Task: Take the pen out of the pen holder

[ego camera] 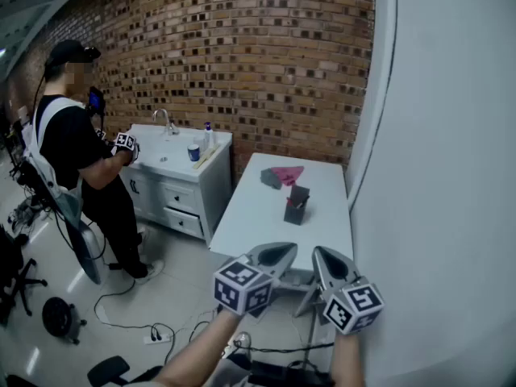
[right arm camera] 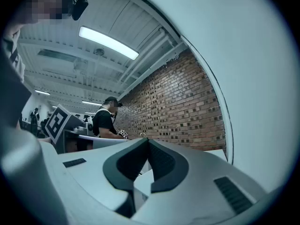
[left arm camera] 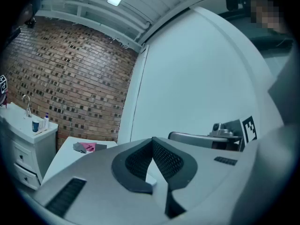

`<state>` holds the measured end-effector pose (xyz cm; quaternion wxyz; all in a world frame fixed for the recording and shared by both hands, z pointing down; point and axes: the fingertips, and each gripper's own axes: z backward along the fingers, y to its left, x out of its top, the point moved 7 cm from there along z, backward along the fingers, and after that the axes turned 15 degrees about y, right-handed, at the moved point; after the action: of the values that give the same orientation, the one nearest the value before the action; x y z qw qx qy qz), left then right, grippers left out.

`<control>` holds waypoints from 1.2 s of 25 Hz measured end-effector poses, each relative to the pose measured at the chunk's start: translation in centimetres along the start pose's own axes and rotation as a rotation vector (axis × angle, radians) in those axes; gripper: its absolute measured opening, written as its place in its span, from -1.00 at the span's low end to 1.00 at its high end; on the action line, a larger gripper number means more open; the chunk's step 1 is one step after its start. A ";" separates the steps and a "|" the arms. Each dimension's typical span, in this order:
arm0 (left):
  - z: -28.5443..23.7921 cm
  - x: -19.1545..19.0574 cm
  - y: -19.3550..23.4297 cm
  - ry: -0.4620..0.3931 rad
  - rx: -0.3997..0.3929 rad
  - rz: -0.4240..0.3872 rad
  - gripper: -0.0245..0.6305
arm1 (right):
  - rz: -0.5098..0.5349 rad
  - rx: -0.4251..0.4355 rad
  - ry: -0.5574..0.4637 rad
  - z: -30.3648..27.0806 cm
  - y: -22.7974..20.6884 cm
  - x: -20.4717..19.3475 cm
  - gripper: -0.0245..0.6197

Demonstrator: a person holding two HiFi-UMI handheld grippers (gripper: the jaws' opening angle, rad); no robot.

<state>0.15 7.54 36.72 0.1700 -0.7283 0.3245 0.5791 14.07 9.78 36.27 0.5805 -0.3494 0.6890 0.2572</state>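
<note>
Brick wall (ego camera: 242, 55) behind a white tabletop (ego camera: 258, 216) set against a pale partition (ego camera: 443, 176), with a person (ego camera: 76, 143) busy at a sink cabinet (ego camera: 181, 176) off to the left. Dark pen holder (ego camera: 297, 204) upright near the tabletop's middle, a pink item (ego camera: 287, 172) and a grey item (ego camera: 270, 179) just beyond it; pen (ego camera: 301, 202) apparently poking from the holder's top, too small to read clearly. Left claw (ego camera: 278, 254) closed on nothing, right claw (ego camera: 329, 258) likewise pressed together and empty, both level, short of the near edge and well apart from the holder. Pen probably light, stiff and smooth-barrelled, so apt to slip or swivel in a loose pinch; best pinched across the exposed upper shaft just above the rim and drawn straight up. Holder likely light too, liable to tip or ride along, so worth steadying with the other claw.
</note>
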 end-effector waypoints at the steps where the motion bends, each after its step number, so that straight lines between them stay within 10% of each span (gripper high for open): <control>1: -0.3 -0.1 0.1 0.000 -0.001 0.000 -0.91 | -0.002 0.003 -0.003 -0.2 -0.3 -0.1 -0.95; 30: -12.3 2.5 15.3 0.074 -0.064 0.050 -0.91 | -0.070 -0.074 0.108 -14.6 -11.0 1.3 -0.95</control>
<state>-0.78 -12.03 39.69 0.1201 -0.7459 0.3300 0.5659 13.54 -8.40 38.38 0.5377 -0.4081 0.6968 0.2426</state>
